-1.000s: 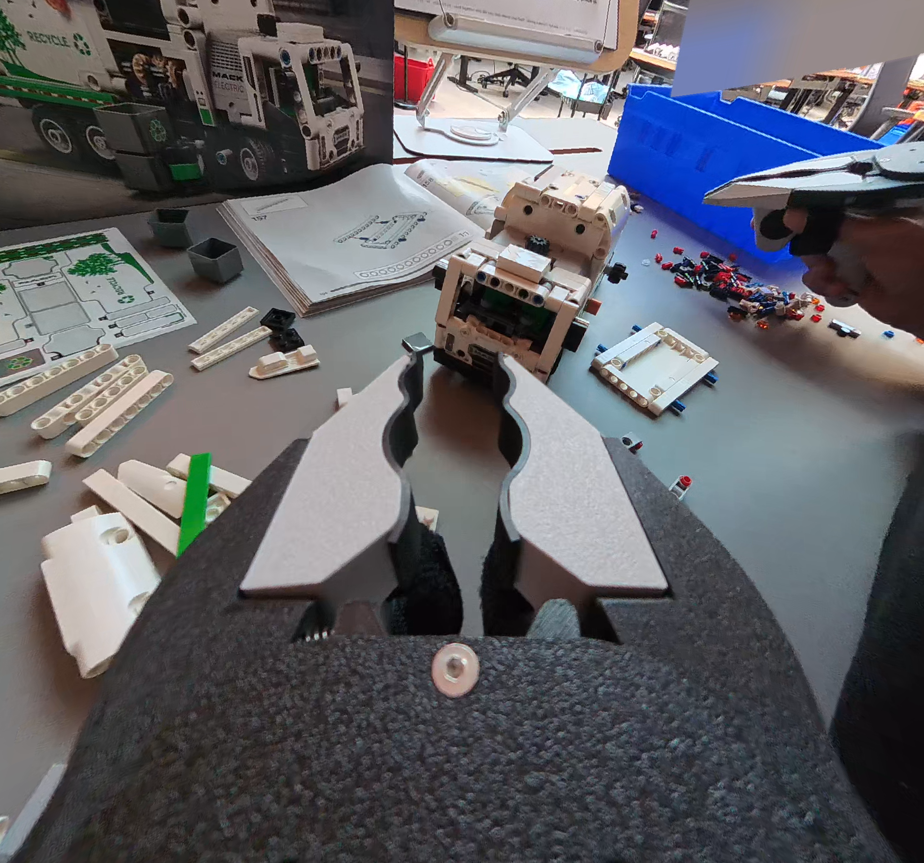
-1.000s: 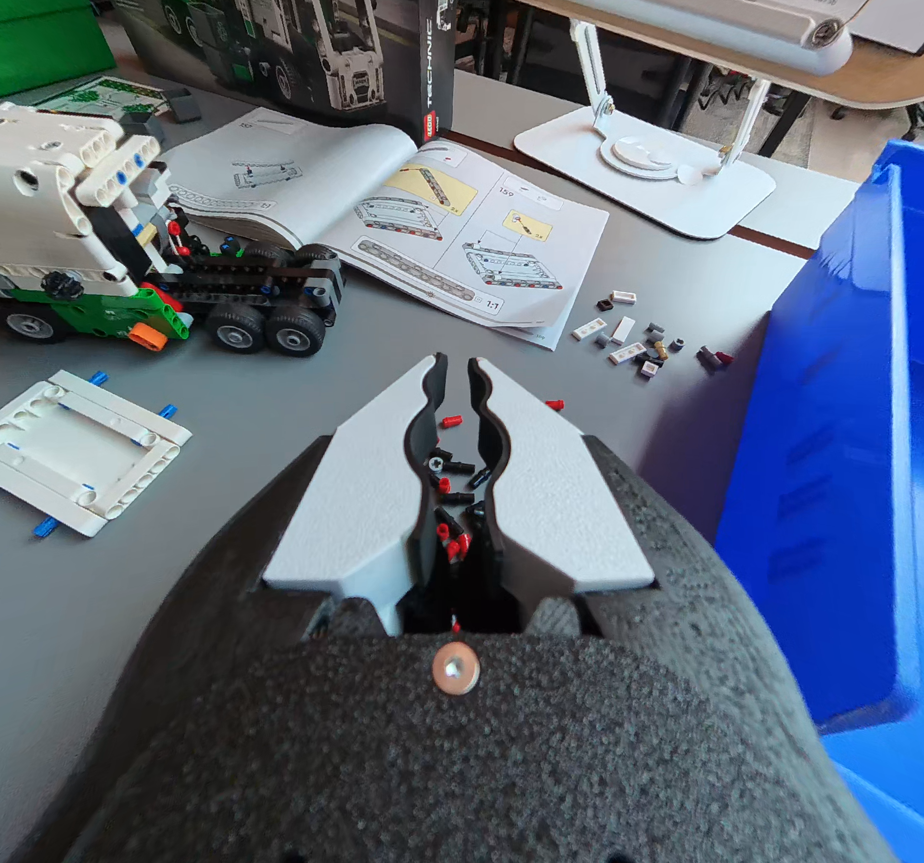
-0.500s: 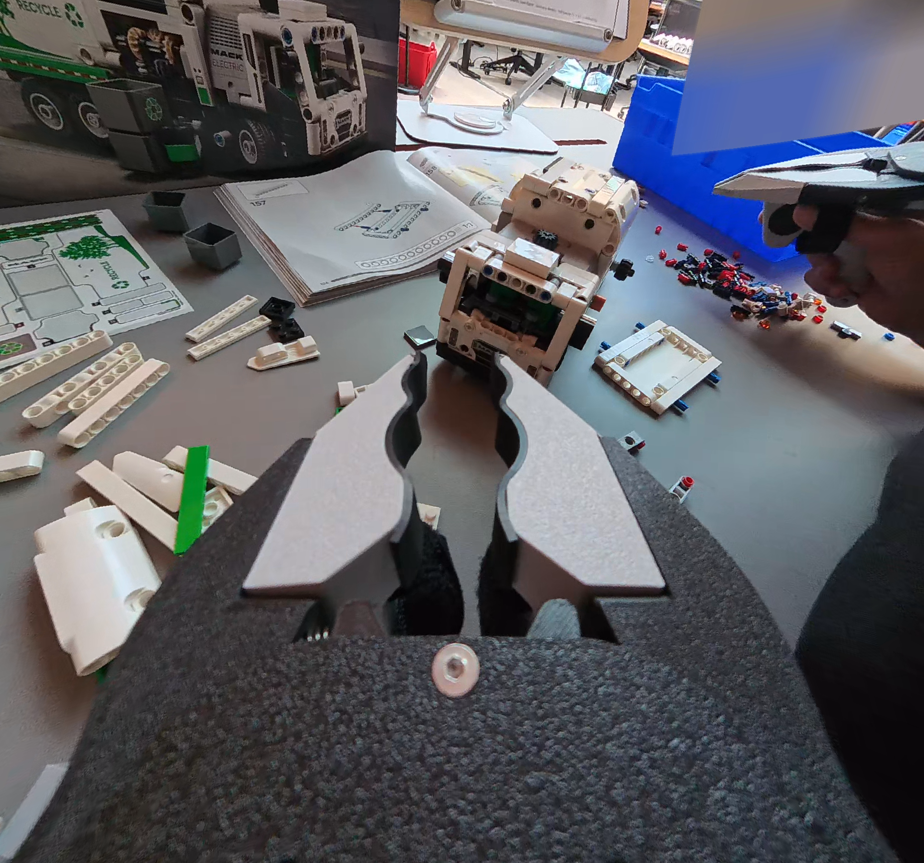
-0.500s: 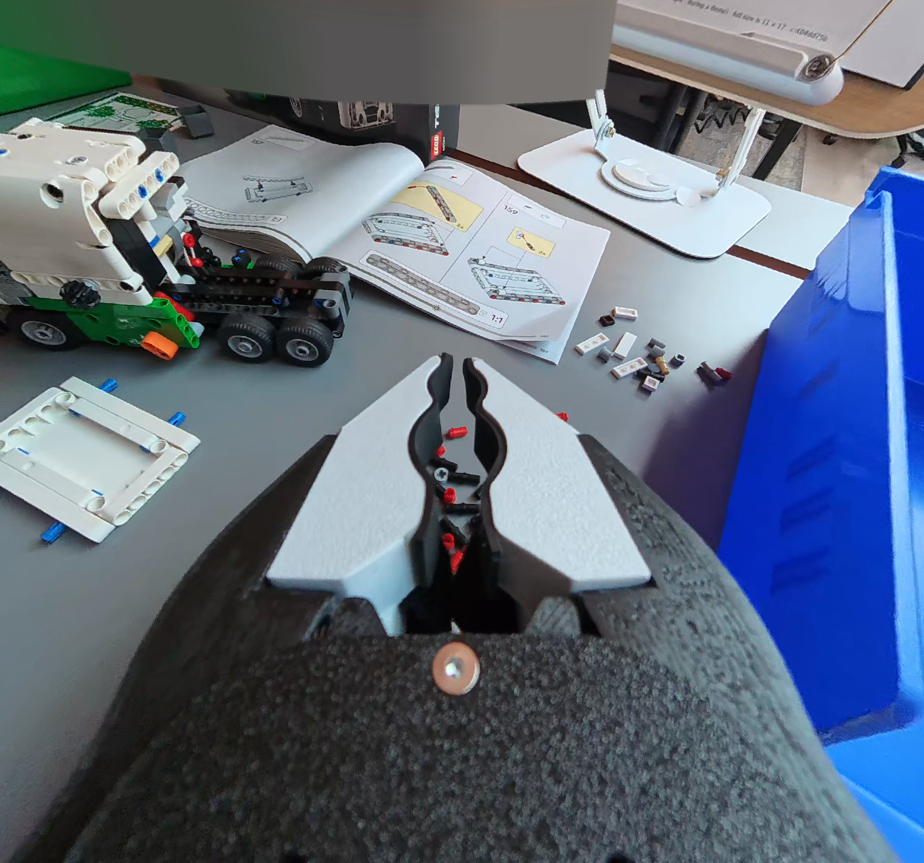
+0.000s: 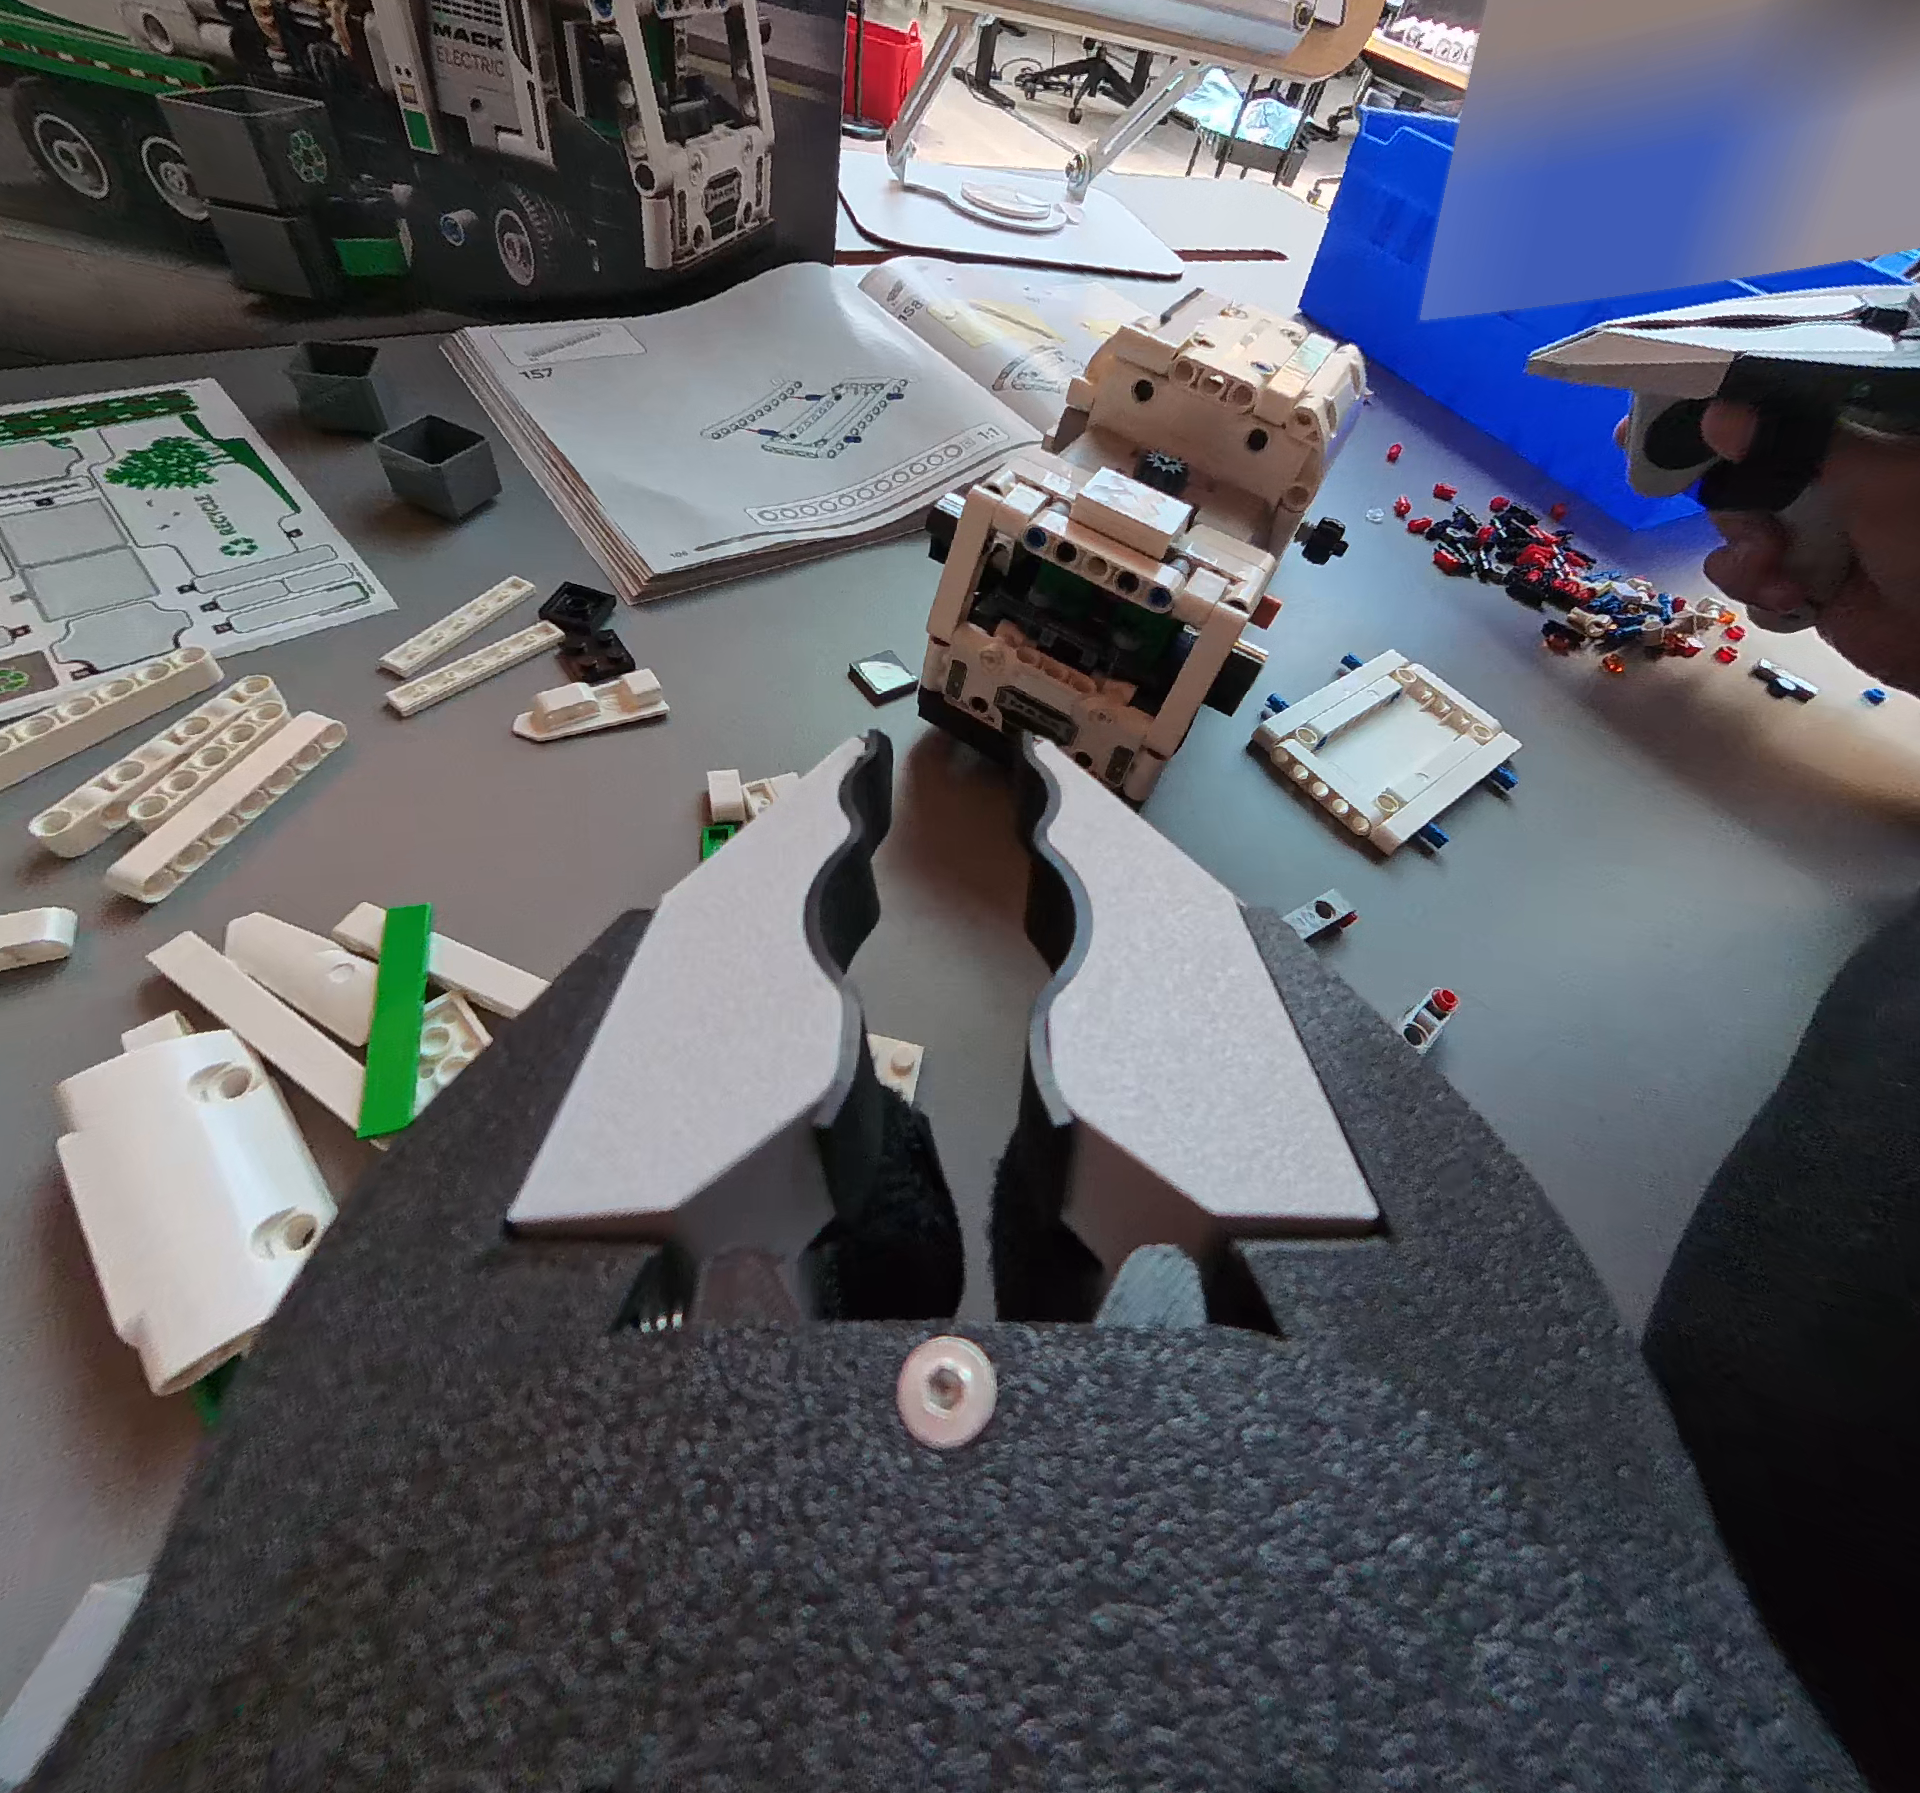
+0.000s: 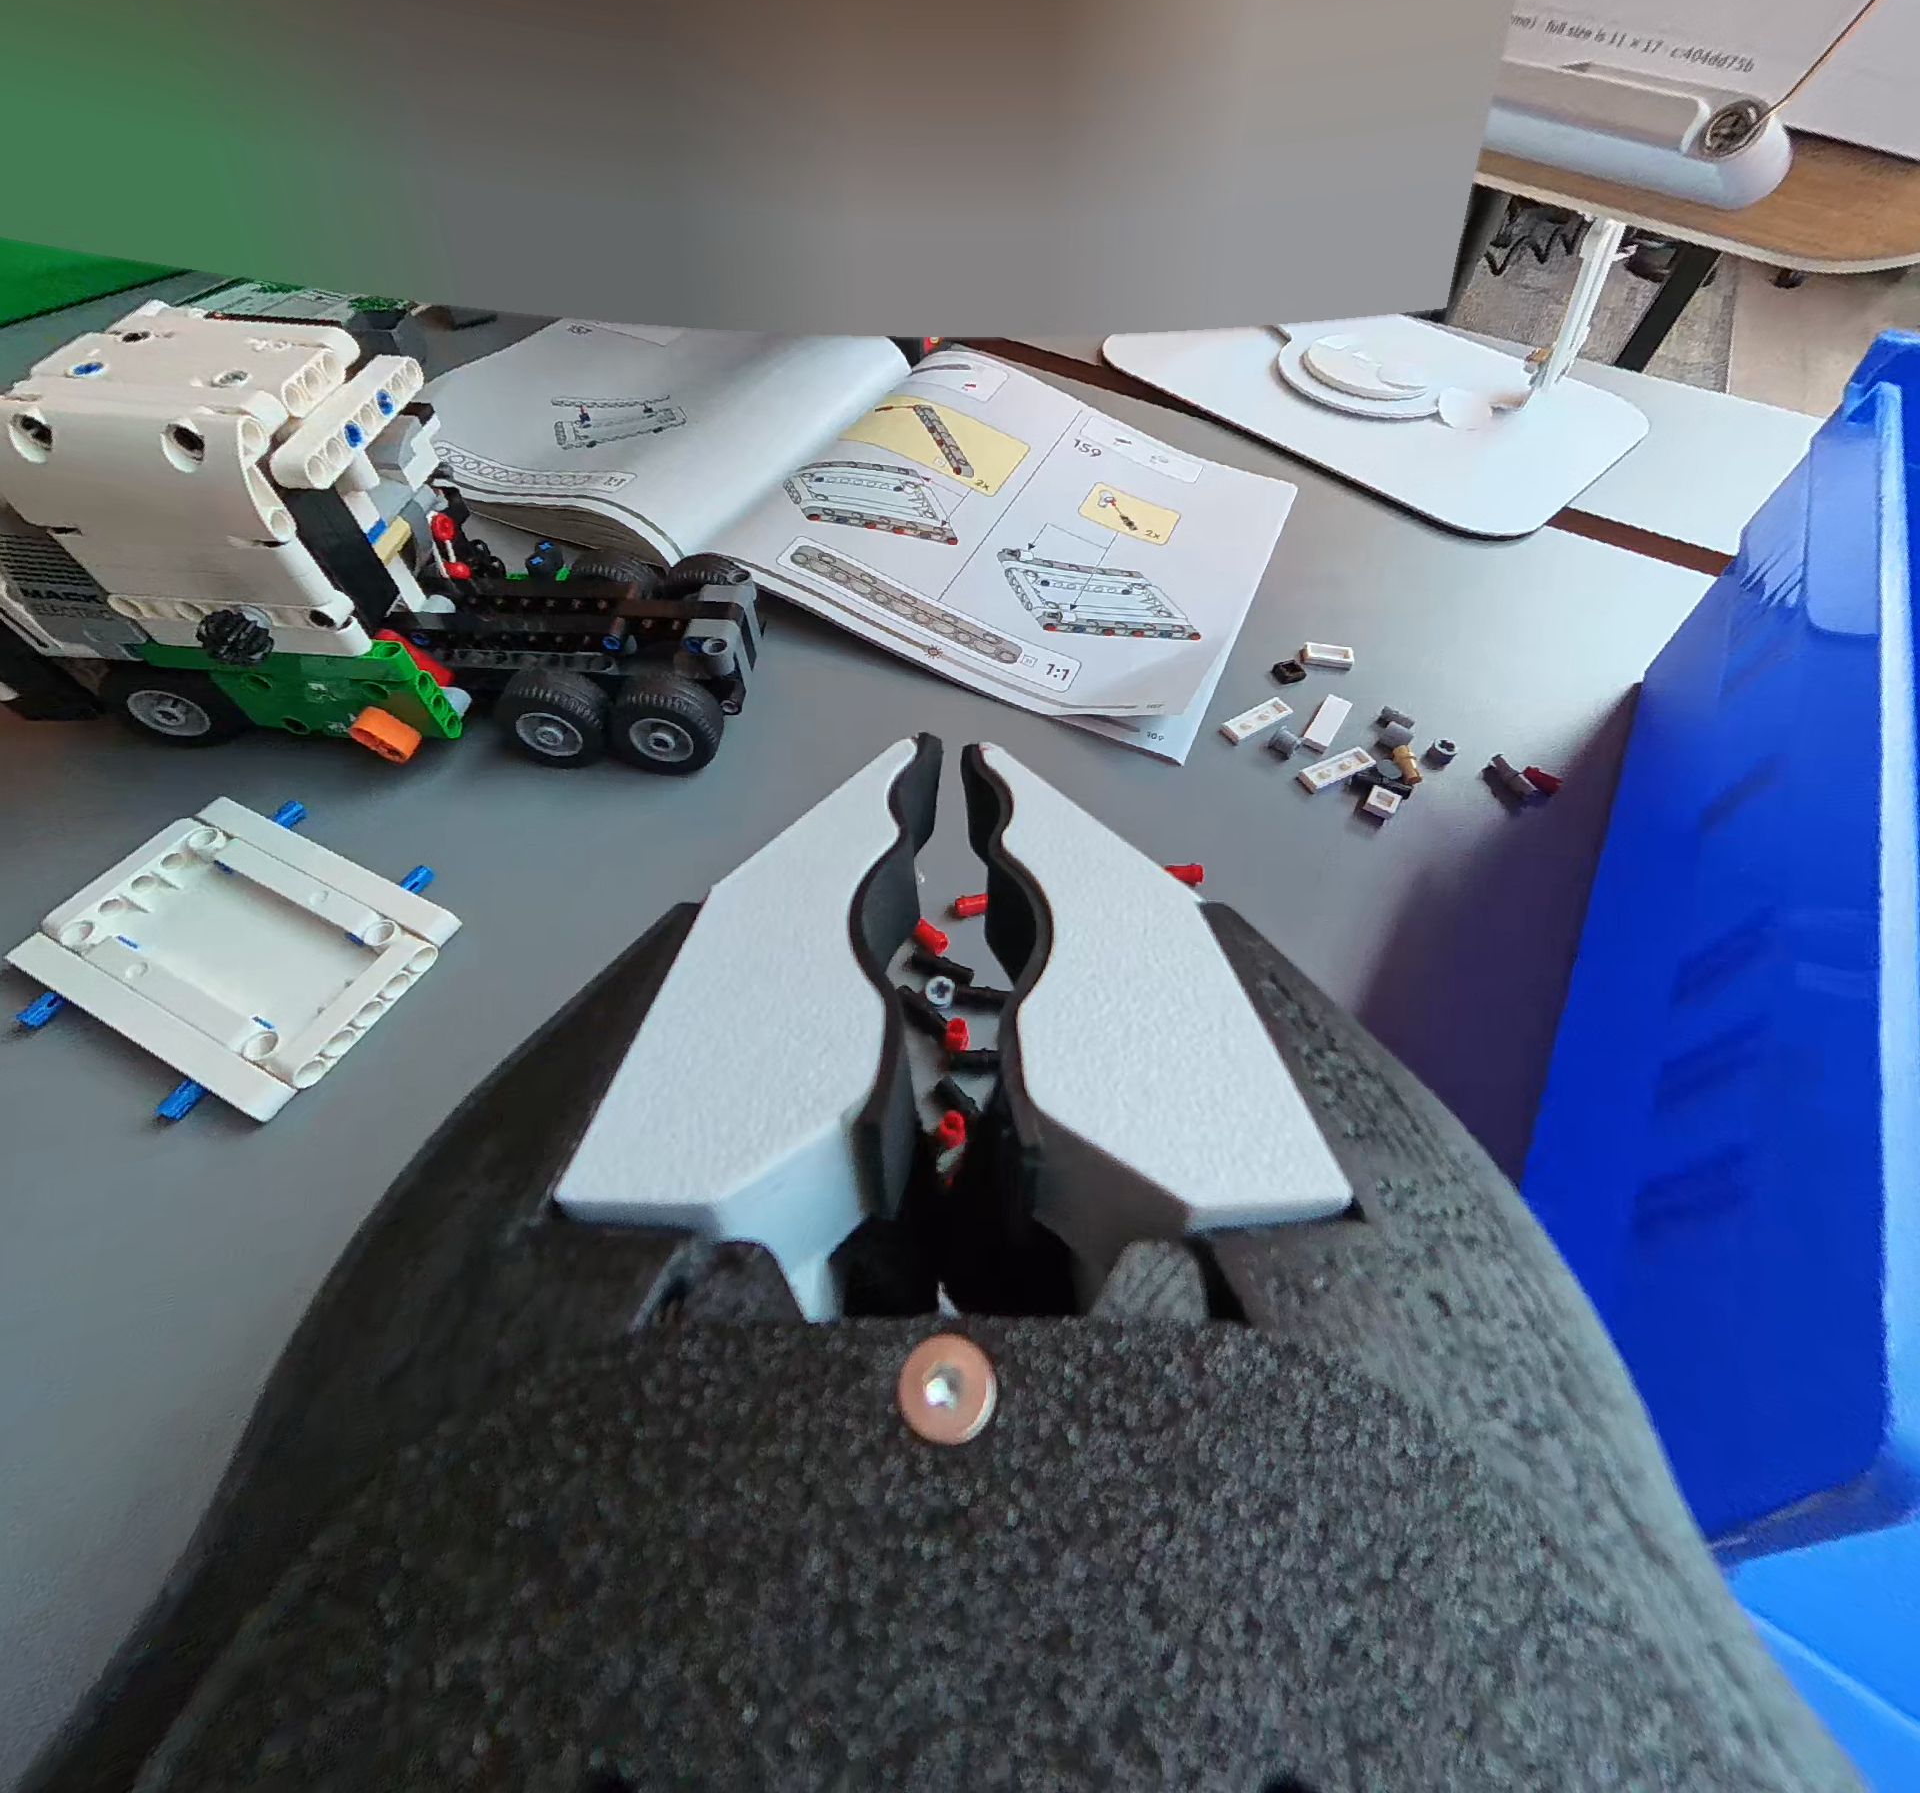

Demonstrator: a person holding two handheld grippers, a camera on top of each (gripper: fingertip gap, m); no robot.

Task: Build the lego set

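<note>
We found one partly built truck [image 5: 1117,580] standing on the grey table [image 5: 1621,922], its cab end facing the left gripper [image 5: 954,761]. In the right wrist view the truck [image 6: 312,559] showed its side, with three wheels visible on that side. One white rectangular frame [image 5: 1387,751] with blue pins lay flat just beside the truck; we saw the same frame [image 6: 234,954] well left of the right gripper [image 6: 943,751].

The left gripper's fingers stood apart with nothing between them, their tips just short of the truck's front. The right gripper's fingers were nearly together, a narrow gap left at the tips, and we saw nothing clamped in it. It hovered above a scatter of small red and black pins [image 6: 951,974]; that pile [image 5: 1558,580] was too dense for us to count. In the left wrist view the right gripper [image 5: 1725,356] showed farther off, held by a hand [image 5: 1808,538].

One open instruction booklet [image 5: 769,434] lay behind the truck, and one sticker sheet [image 5: 156,517] lay at far left. We counted two small grey bins [image 5: 436,465], one green strip [image 5: 395,1016] among loose white beams [image 5: 187,782], one set box [image 5: 416,70] upright at the back, and one blue tub [image 6: 1766,912] to the right. A small cluster of white and grey pieces [image 6: 1351,735] lay between booklet and tub.
</note>
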